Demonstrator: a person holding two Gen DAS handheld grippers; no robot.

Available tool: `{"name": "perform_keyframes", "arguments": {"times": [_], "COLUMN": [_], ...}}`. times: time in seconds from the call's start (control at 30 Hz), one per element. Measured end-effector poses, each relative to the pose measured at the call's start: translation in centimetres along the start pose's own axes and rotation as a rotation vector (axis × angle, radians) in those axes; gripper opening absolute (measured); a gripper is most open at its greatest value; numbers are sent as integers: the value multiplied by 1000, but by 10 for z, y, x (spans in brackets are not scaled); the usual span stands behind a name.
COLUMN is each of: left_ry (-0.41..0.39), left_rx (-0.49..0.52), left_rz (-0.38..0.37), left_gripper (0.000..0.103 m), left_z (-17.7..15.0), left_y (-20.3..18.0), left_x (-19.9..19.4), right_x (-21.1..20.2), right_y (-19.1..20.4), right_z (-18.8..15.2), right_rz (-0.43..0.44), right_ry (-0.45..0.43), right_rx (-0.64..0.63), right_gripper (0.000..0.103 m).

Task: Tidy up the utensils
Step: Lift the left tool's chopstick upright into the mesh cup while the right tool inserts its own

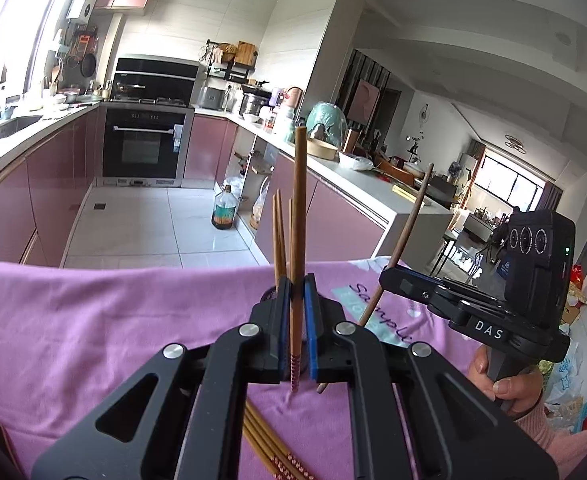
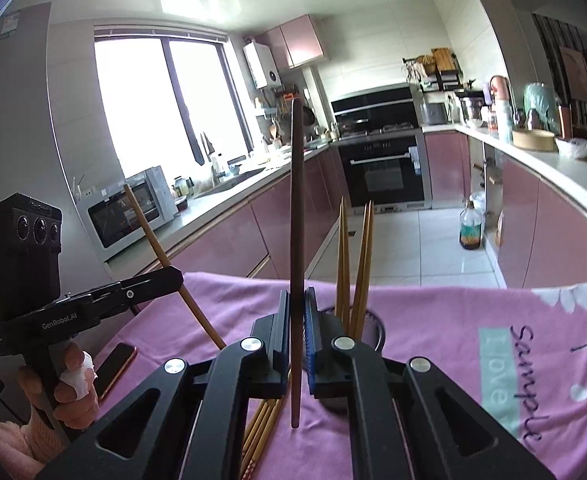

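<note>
My left gripper (image 1: 296, 312) is shut on a light brown chopstick (image 1: 298, 216) with a patterned end, held upright above the pink cloth (image 1: 93, 328). My right gripper (image 2: 297, 320) is shut on a dark brown chopstick (image 2: 296, 208), also upright. Each gripper shows in the other's view, the right one (image 1: 389, 276) and the left one (image 2: 179, 276). A dark round holder (image 2: 373, 326) just beyond the jaws has several thin chopsticks (image 2: 353, 264) standing in it; they also show in the left wrist view (image 1: 279, 236). More chopsticks (image 1: 269, 444) lie on the cloth below, also in the right wrist view (image 2: 261, 428).
A dark phone (image 2: 115, 368) lies on the cloth's left edge. Beyond the table are a kitchen floor (image 1: 141, 224), pink cabinets (image 1: 333, 220), an oven (image 1: 143, 144), a bottle on the floor (image 1: 224, 210) and a microwave (image 2: 131, 208).
</note>
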State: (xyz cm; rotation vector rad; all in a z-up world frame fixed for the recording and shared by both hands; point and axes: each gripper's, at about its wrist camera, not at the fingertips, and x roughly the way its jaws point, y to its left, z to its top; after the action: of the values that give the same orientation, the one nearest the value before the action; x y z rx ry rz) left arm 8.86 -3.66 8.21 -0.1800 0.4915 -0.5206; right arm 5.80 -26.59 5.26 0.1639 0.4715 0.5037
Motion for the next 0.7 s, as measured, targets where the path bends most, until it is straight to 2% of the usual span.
{"name": "perform_keyframes", "arguments": {"times": [0.4, 0.57, 0.7], "left_ry": [-76, -59, -12], "left_rx": [44, 83, 104], "left_rz": [0, 32, 50], "left_gripper": [8, 8, 8], "left_z": [44, 46, 38], "left_y": [-19, -30, -36], "left_x": [9, 24, 41], "right_x": [-3, 12, 32], "right_y": [-4, -10, -19], "right_z": [38, 37, 29], "right_rz": [-53, -85, -99], "right_ry": [-94, -78, -26], "right_rx": [-58, -58, -42], "right_gripper": [5, 5, 5]}}
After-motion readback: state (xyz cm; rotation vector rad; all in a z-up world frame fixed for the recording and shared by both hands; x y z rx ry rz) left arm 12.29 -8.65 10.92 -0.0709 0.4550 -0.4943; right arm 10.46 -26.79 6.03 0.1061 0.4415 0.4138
